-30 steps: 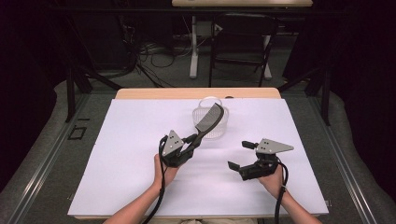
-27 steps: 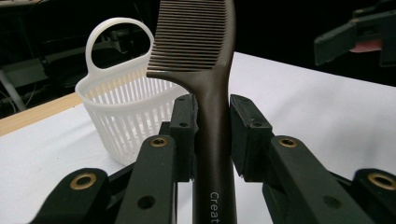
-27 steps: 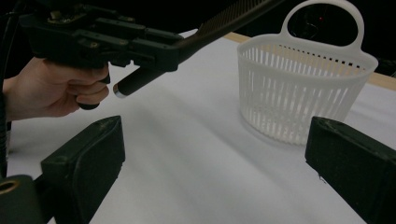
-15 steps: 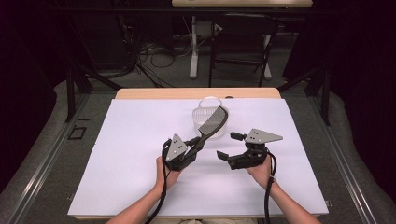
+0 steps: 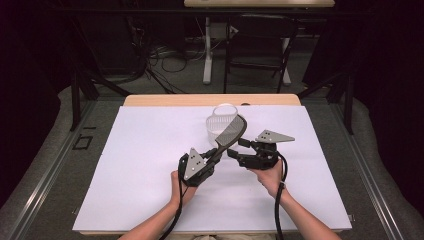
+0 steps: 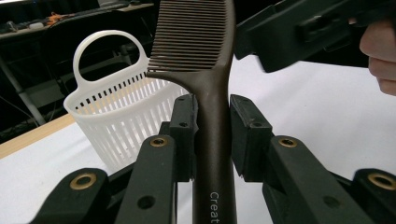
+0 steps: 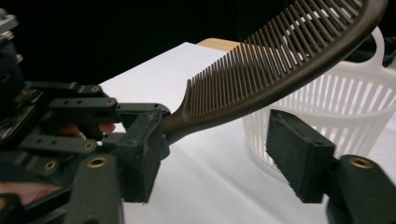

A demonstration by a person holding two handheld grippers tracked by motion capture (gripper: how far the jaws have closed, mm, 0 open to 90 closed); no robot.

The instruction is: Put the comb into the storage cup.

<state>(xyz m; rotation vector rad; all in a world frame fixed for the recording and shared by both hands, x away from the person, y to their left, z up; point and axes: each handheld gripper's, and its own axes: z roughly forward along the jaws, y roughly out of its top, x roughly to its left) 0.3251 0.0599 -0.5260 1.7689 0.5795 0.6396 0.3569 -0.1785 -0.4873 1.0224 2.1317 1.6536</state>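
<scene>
While the left claw (image 5: 212, 156) clamps the comb (image 5: 230, 133), the right claw (image 5: 239, 151) gapes beside it.
Just behind, a white basket (image 5: 222, 120) stands mid-frame; bare counter (image 5: 140, 165) spreads left.

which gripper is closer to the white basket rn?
Right. The right gripper hangs open just in front of the white basket; the left gripper, shut on the comb, sits farther back.
</scene>
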